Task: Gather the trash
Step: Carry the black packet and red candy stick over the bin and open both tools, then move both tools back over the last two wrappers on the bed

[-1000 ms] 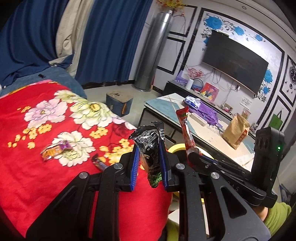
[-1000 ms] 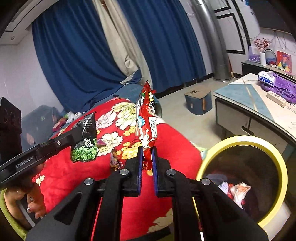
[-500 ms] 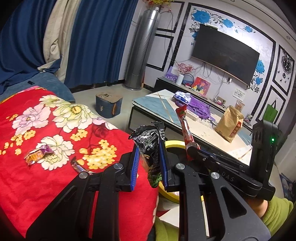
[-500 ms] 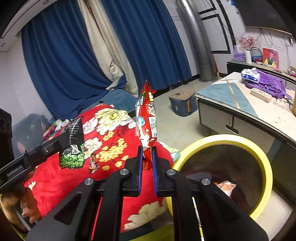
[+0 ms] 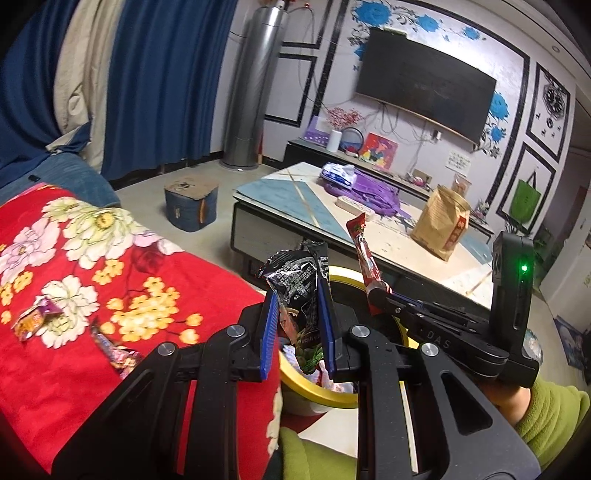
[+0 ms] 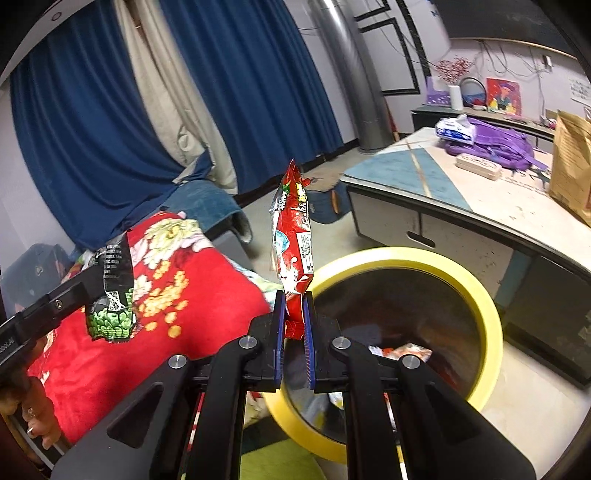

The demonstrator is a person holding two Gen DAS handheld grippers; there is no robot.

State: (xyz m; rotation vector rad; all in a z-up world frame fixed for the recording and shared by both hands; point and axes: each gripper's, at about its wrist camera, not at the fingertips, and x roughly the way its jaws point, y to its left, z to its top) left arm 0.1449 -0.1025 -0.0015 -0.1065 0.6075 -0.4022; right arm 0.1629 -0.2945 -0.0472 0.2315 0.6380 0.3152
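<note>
My left gripper [image 5: 298, 325] is clamped on a black wrapper [image 5: 301, 295], right gripper [image 6: 294, 325] pinching a red wrapper [image 6: 293, 243], yellow bin [image 6: 480, 295] at 3 o'clock.

Dark blue curtains [image 5: 159, 92] with a beige drape [image 5: 79, 74] between them hang at ten o'clock. A tall silver cylindrical floor unit [image 5: 251, 96] stands at twelve o'clock on the pale grey floor [image 5: 147, 199]. A black flat television [image 5: 424, 83] hangs at one o'clock on a lilac wall with blue flower decals [image 5: 417, 22]. A low white-and-blue coffee table [image 5: 295, 199] sits near centre, a small blue box stool [image 5: 190, 203] beside it. A red floral blanket [image 5: 74, 258] spreads at eight o'clock.
</note>
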